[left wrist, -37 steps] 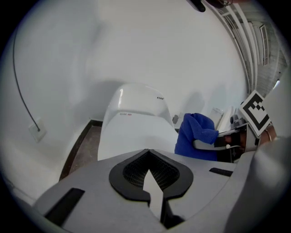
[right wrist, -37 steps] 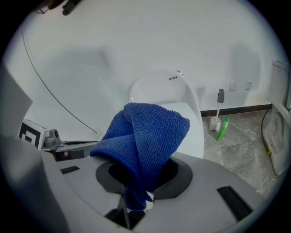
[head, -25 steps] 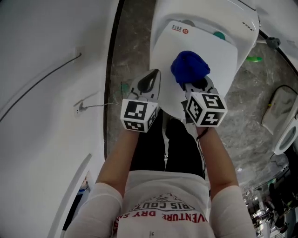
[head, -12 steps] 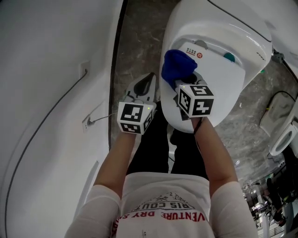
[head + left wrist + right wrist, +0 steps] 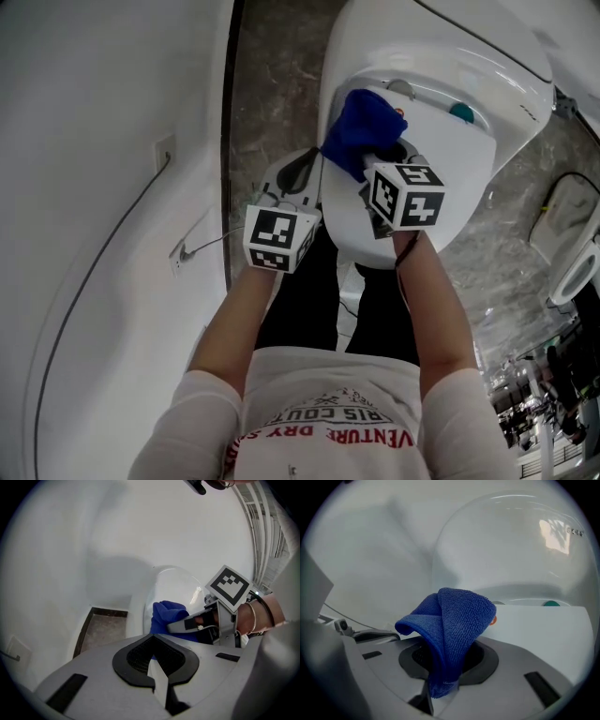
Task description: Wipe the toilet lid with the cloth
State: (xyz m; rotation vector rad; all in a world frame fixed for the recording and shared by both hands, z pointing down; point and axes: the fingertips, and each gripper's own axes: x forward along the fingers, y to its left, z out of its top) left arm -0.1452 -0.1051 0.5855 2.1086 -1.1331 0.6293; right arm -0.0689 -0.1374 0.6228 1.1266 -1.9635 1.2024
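Looking steeply down over two bare forearms at a closed white toilet lid, I see my right hand-held gripper over the lid's left half, toward its hinge end, pinching a blue cloth. In the right gripper view the cloth stands up from the jaws as a folded, rounded bundle, clamped at its lower edge. The flat lid lies just beyond it, and a small green button sits just past the lid's hinge end. I cannot tell from any view whether the cloth is pressed on the lid or held just above it. My left hand-held gripper hangs just off the lid's left edge, over the grey stone floor. Its jaws are pressed together with nothing between them, and it plays no part.

I judge the wipe to be under way, with the lid's right half and near end yet to be covered. To do this stroke well I would tip the right gripper down so the loose fold of cloth, not the jaw tips, meets the lid. I would press lightly enough that the jaws never scrape the lid. Strokes should run from the hinge end toward the near edge, overlapping, across to the lid's right side. The grip is on a narrow edge of cloth, so dragging hard could pull it free
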